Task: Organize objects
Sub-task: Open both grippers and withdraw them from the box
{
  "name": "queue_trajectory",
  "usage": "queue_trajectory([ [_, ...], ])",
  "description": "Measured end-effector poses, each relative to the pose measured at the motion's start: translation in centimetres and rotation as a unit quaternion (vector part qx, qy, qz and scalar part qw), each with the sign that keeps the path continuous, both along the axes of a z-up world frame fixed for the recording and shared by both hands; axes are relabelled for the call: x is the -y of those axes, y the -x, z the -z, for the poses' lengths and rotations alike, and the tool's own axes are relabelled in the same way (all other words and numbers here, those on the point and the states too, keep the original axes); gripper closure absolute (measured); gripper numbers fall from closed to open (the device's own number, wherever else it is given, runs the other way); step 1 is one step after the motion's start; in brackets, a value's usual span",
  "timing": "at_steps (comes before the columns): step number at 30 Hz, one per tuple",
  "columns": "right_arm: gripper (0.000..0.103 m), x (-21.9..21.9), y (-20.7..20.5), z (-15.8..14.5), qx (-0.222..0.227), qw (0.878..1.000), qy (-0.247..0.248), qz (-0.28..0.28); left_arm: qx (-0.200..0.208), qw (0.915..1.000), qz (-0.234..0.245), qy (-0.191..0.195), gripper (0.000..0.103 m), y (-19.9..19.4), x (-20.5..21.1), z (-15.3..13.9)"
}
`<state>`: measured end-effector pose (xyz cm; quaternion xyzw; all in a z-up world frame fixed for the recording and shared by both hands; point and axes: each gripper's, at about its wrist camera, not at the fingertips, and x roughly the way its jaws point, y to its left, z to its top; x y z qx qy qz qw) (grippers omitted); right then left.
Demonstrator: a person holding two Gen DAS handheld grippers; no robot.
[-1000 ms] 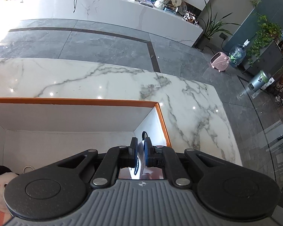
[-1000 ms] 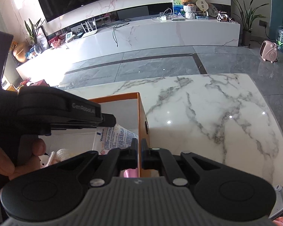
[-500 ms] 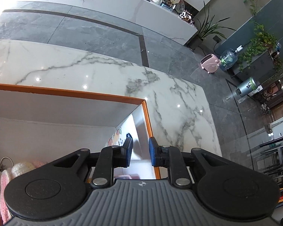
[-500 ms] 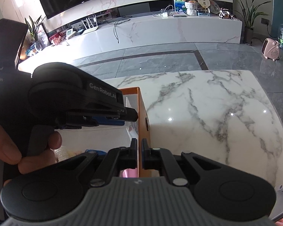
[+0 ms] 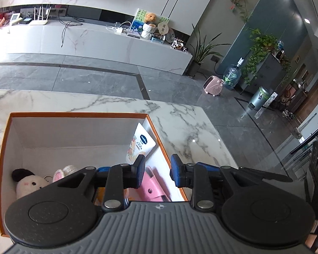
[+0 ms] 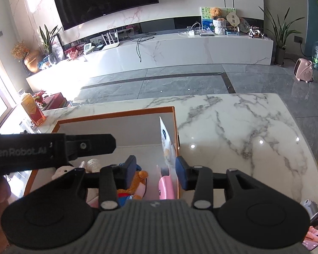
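Note:
An orange-rimmed white box [image 5: 78, 114] [image 6: 116, 114] stands on the marble table. A white lotion tube [image 5: 141, 144] [image 6: 166, 141] leans upright against its right inner wall. Inside also lie a white plush toy [image 5: 29, 184], a pink case [image 5: 152, 188] [image 6: 166, 187] and an orange-and-blue plush [image 6: 135, 182]. My left gripper [image 5: 156, 170] is open and empty above the box's right wall. My right gripper [image 6: 155, 172] is open and empty over the same wall, with the left gripper's body at its left.
The marble table [image 6: 243, 131] stretches to the right of the box. A red-labelled bottle [image 6: 32, 110] stands at the table's far left. Small items [image 6: 315, 222] lie at the table's near right corner. Beyond are grey floor and a TV counter.
My left gripper opened and let go of the lotion tube, which now leans in the box, then lifted back. My right gripper went from shut to open.

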<state>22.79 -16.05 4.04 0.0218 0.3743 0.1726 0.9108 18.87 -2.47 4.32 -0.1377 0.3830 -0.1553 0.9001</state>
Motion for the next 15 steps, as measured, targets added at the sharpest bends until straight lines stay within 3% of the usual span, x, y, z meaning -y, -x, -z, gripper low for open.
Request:
queue_trajectory([
  [6,0.048,0.6,3.1,-0.5,-0.001,1.000,-0.002,-0.012,0.024,0.9995,0.002,-0.023,0.070,3.9,0.1,-0.2],
  [9,0.048,1.3,4.6,-0.4,-0.003,1.000,0.004,-0.015,0.034,0.9989,0.000,-0.031,0.062,5.3,0.1,0.3],
  [13,0.046,2.4,5.7,0.0,-0.014,1.000,0.006,-0.013,0.035,0.9979,0.023,-0.049,0.057,6.8,1.1,1.4],
  [15,0.039,3.2,6.2,0.6,-0.024,1.000,0.000,-0.012,0.030,0.9973,0.039,-0.055,0.054,7.8,1.6,2.5],
])
